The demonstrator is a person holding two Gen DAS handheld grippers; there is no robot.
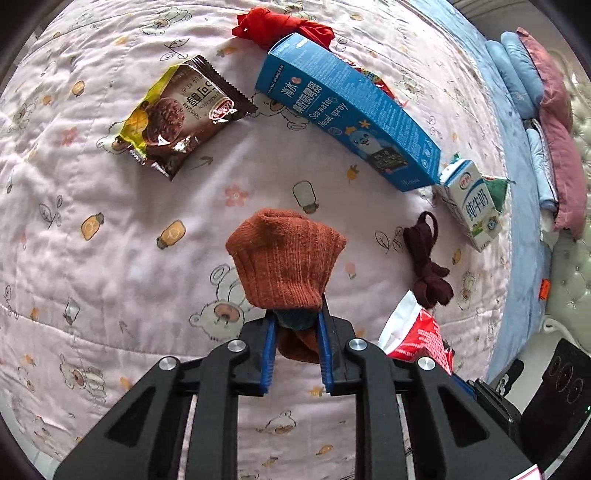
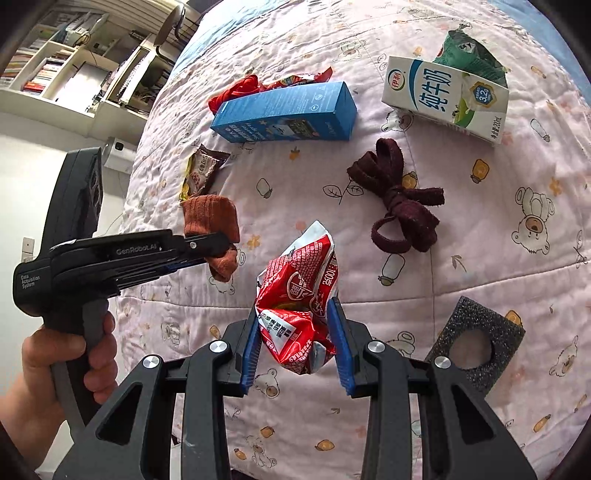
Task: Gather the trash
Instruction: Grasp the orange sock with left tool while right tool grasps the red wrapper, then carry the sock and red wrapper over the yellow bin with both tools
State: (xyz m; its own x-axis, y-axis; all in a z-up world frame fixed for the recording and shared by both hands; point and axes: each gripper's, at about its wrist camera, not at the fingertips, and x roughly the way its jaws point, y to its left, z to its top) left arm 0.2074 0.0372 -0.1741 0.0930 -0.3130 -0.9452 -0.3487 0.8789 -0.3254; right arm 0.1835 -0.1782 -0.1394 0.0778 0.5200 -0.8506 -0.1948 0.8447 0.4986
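My left gripper (image 1: 295, 317) is shut on an orange knitted sock (image 1: 284, 258), held above the pink quilt (image 1: 110, 258); it also shows in the right wrist view (image 2: 218, 247) with the sock (image 2: 210, 214). My right gripper (image 2: 295, 325) is shut on a crumpled red and white wrapper (image 2: 299, 291), which peeks in at the left wrist view's lower right (image 1: 417, 332). On the quilt lie a brown cookie packet (image 1: 177, 114), a blue nasal spray box (image 1: 347, 110) and a white milk carton (image 1: 469, 203).
A dark maroon cloth band (image 2: 399, 199) lies mid-quilt. A red cloth (image 1: 284, 26) and a red wrapper (image 2: 295, 79) sit behind the blue box. A grey foam block with a hole (image 2: 476, 347) lies at right. Pillows (image 1: 546, 110) line the headboard. Shelves (image 2: 74, 62) stand beyond the bed.
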